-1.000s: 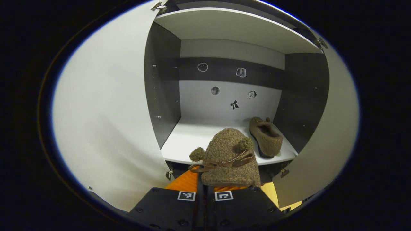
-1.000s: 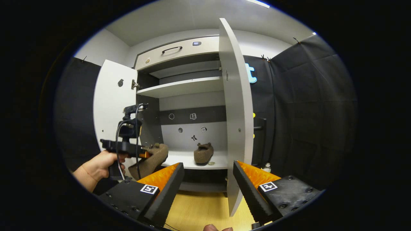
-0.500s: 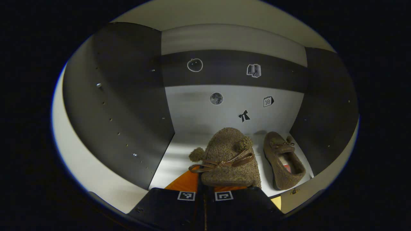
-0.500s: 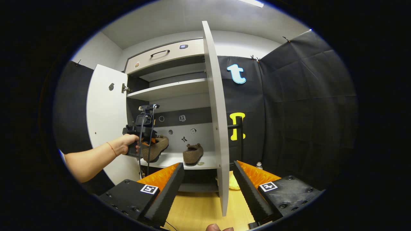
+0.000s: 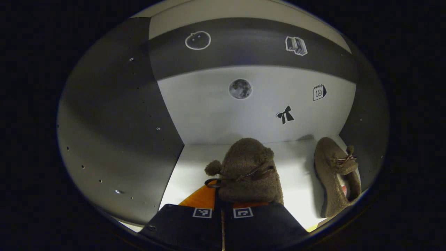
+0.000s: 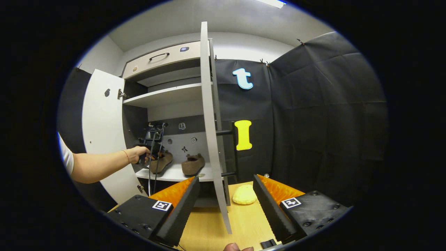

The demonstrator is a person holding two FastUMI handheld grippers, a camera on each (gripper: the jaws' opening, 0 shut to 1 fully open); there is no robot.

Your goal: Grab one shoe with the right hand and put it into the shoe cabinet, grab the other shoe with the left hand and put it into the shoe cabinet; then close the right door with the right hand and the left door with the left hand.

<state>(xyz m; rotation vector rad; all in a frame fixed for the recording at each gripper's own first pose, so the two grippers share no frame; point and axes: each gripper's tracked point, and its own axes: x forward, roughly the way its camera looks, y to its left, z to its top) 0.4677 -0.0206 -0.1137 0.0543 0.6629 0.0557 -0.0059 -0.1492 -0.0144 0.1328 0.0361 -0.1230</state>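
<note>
Left gripper view has the fuzzy brown shoe (image 5: 249,170) right in front, its heel end pinched between the two fingers of the left tool (image 5: 223,209), which are squeezed close together on it. The shoe hangs just over the white bottom shelf (image 5: 195,167) inside the shoe cabinet (image 6: 167,101); I cannot tell if its toe touches the shelf yet.

It looks soft, woolly and light. It has two little pom-poms and a thin bow on top. A soft shoe like this will bend and sag, so I think the best place to hold it is the thick edge at the heel or the side, not the bow or the pom-poms, which could pull or slip. It will not break if it drops a little way.

The other shoe (image 5: 336,174) lies on the same shelf to the right, near the dark side wall, apart from the held one.

Right gripper view has a hand (image 6: 137,153) holding the left tool inside the cabinet. The right tool (image 6: 226,195) is outside, fingers wide apart with nothing in them. The right door (image 6: 210,122) stands open edge-on before it, and the left door (image 6: 101,122) is open too. A yellow lump (image 6: 245,194) sits on the wooden floor (image 6: 209,226).
</note>
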